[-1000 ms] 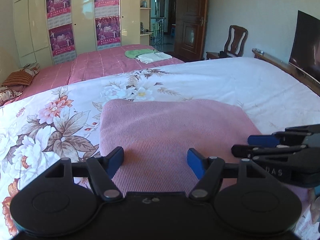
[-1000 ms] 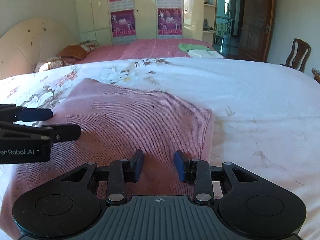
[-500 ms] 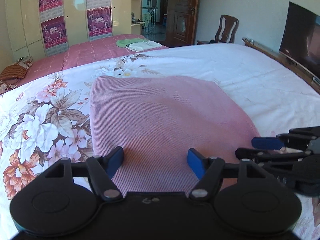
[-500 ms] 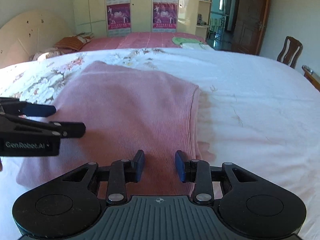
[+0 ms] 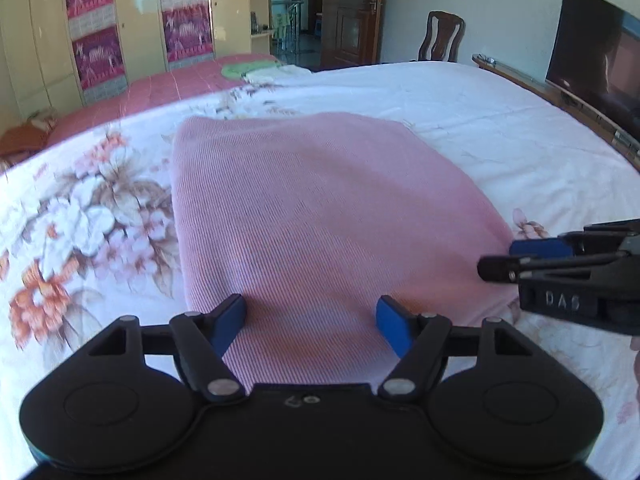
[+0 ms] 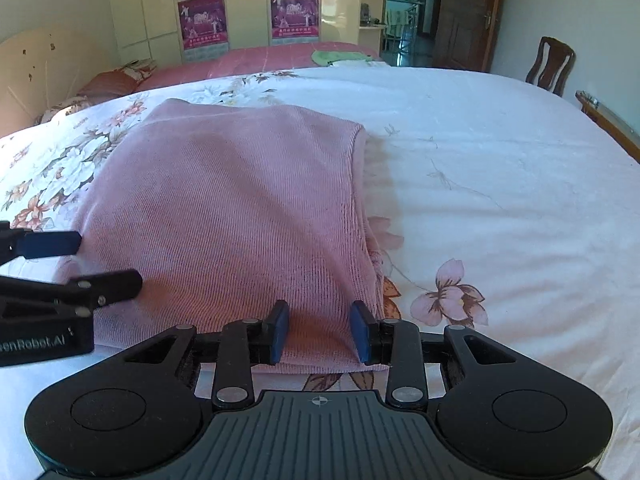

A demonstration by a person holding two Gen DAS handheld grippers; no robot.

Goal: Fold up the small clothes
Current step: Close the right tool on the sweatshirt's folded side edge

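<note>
A pink ribbed knit garment (image 5: pixel 312 216) lies folded flat on the white floral bedspread (image 5: pixel 88 216); it also shows in the right wrist view (image 6: pixel 232 216). My left gripper (image 5: pixel 312 322) is open and empty, just above the garment's near edge, left of centre. My right gripper (image 6: pixel 320 332) is open and empty, with its blue pads (image 6: pixel 362 336) either side of the garment's near right corner. The right gripper shows at the right in the left wrist view (image 5: pixel 532 256); the left gripper shows at the left in the right wrist view (image 6: pixel 72 264).
A second bed with a pink cover (image 6: pixel 256 60) stands behind, with green and white folded cloths (image 6: pixel 340 58) on it. A wooden chair (image 5: pixel 440 38) and a dark door (image 5: pixel 348 12) are at the back right. A television (image 5: pixel 600 64) and the wooden bed frame (image 5: pixel 560 100) lie right.
Both grippers have drawn back toward the near edge of the bed and tilted down. The garment now sits farther ahead, with its near edge in sight. Both stay open.
</note>
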